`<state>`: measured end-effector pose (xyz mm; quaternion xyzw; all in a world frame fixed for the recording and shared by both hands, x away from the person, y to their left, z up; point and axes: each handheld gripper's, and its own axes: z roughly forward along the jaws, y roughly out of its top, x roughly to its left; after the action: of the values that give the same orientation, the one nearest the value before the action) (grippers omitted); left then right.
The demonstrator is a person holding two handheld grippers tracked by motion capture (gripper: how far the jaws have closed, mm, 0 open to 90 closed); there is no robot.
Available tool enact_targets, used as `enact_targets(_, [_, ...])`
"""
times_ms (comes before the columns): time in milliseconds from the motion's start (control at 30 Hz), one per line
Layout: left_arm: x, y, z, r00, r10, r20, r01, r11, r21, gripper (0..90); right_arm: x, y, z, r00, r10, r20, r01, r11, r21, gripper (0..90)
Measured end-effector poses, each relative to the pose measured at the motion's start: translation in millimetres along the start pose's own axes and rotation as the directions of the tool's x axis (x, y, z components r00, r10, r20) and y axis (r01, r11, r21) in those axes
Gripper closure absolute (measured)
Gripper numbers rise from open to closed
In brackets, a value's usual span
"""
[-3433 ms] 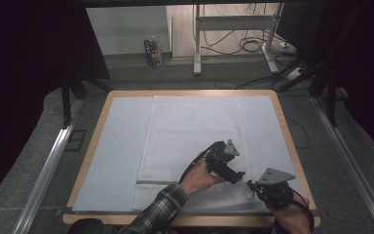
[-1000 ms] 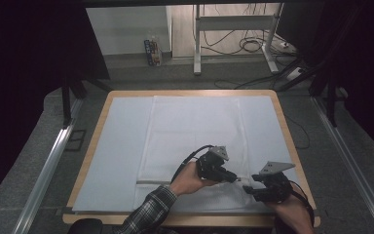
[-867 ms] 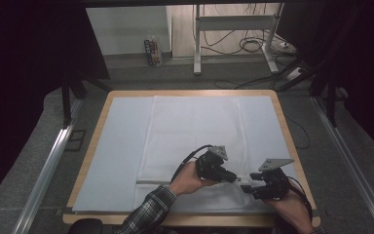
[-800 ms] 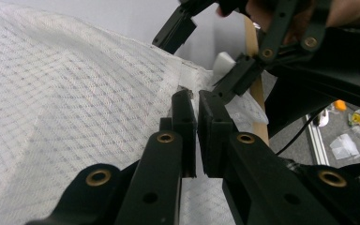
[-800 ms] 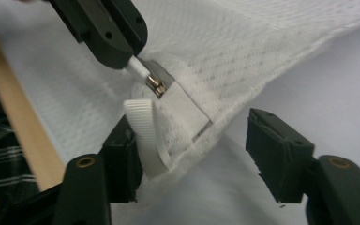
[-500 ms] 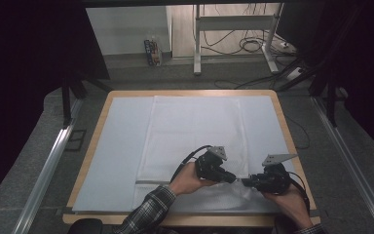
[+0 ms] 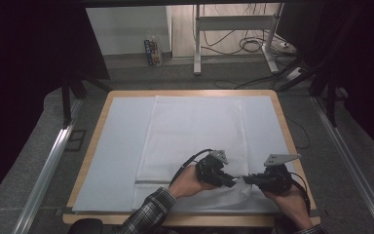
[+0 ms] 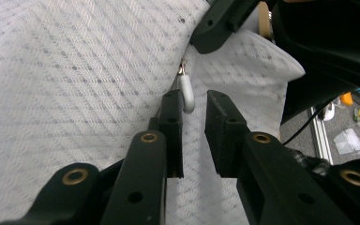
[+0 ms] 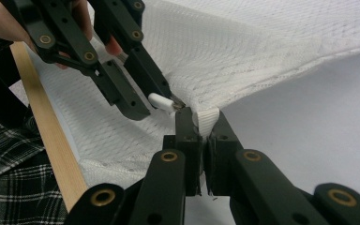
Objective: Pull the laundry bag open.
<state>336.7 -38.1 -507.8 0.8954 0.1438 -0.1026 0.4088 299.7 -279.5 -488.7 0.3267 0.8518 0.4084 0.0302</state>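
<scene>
Right hand-held gripper point(image 9: 198, 123) slid in toward the left one, jaws just closing, now clamped on the mesh bag's point(image 7: 195, 131) zipper end. Bag: white, flat on the desk point(image 7: 95, 126), near edge bunched. Left hand-held gripper point(image 8: 194, 105) just opening, narrow gap, white zipper pull point(image 8: 186, 93) touching one pad.

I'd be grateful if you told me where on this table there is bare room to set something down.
The left strip of the table, between the wooden rim and the white mesh bag, is bare, as is the narrower strip right of the bag. The near right corner is crowded: the left gripper and right gripper meet at the zipper pull.
</scene>
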Motion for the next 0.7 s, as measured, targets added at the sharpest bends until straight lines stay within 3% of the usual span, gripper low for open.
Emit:
enact_targets(100, [-1.2, 2.0, 2.1, 0.9998, -0.005, -0.017, 0.005, 1.0, -0.002, 77.3, -0.1, 0.2, -0.6, 1.0, 0.002, 0.002, -0.002, 1.0, -0.007, 84.7])
enact_targets(233, [-2.1, 3.6, 4.4, 0.9984, -0.008, -0.056, 0.009, 0.9998, 0.016, 85.1, 0.1, 0.1, -1.7, 1.0, 0.007, 0.002, -0.007, 1.0, -0.014, 84.7])
enact_targets(333, [-0.8, 3.0, 3.3, 0.9987, -0.02, -0.046, 0.021, 0.9997, 0.014, 86.5, 0.1, -0.1, -1.9, 1.0, 0.009, 0.0, -0.009, 1.0, -0.016, 84.7])
enact_targets(700, [-2.1, 2.2, 5.4, 0.9973, -0.008, -0.073, 0.008, 0.9999, 0.006, 85.3, -0.5, -0.1, -1.8, 0.9997, 0.023, 0.001, -0.023, 1.0, -0.02, 84.6])
